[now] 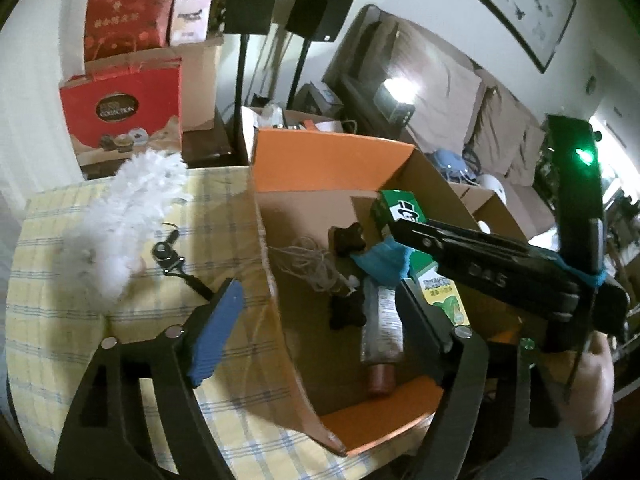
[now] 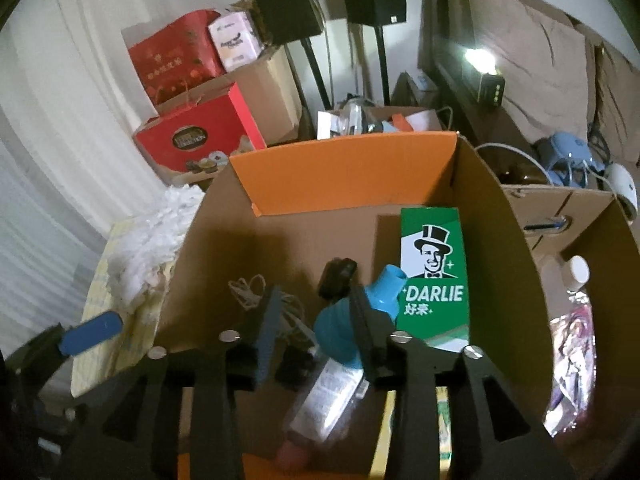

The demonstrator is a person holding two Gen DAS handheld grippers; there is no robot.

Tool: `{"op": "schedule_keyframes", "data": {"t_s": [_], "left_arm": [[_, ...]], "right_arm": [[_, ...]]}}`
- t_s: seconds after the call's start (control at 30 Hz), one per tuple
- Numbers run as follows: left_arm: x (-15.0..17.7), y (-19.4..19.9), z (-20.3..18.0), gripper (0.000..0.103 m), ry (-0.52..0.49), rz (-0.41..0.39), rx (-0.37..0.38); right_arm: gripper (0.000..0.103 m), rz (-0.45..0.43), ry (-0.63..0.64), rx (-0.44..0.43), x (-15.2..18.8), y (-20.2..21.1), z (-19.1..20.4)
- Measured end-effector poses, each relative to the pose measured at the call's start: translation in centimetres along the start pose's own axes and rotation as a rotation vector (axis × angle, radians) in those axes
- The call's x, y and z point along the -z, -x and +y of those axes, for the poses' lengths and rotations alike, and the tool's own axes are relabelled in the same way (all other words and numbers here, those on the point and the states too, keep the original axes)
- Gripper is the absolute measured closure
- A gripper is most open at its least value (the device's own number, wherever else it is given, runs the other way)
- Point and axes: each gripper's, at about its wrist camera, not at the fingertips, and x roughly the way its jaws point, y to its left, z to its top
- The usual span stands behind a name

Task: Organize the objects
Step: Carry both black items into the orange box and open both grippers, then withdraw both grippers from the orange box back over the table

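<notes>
Both hand-held grippers [image 1: 316, 332] [image 2: 316, 336] are being held open over the box [image 2: 344, 172], empty; the tube [image 2: 320, 396] risks being nudged.

Green toothpaste carton [image 2: 436, 276], blue funnel-like piece [image 2: 360, 316] inside cardboard box [image 2: 344, 176]

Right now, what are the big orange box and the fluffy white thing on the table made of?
The orange box looks like cardboard: matte orange on its flaps, plain brown inside, with folded edges. The fluffy white thing looks like soft fibres or chenille, shaggy and loose like a duster or mop head; which exactly I cannot tell. It lies on a checked tablecloth, apparently woven fabric.
</notes>
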Motion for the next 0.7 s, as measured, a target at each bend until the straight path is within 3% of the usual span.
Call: {"op": "schedule_keyframes", "data": {"t_s": [0.17,0.33,0.5,0.7], "left_arm": [[0.1,1.2,0.7,0.018,0.009,-0.021,-0.015],[0.3,2.6,1.1,0.013,0.008,-0.043,-0.038],[0.3,4.0,1.6,0.002,-0.001,-0.073,-0.074],[0.8,5.4,2.9,0.000,-0.004,-0.090,-0.120]], "right_arm": [[0.041,-0.041,0.017,0.013,0.7,1.8,0.7],[0.036,-0.059,0.014,0.006,1.4,3.1,1.1],[0.021,-0.096,0.048,0.040,2.1,4.3,2.1],[0.012,-0.119,0.065,0.051,3.0,5.5,3.1]]}}
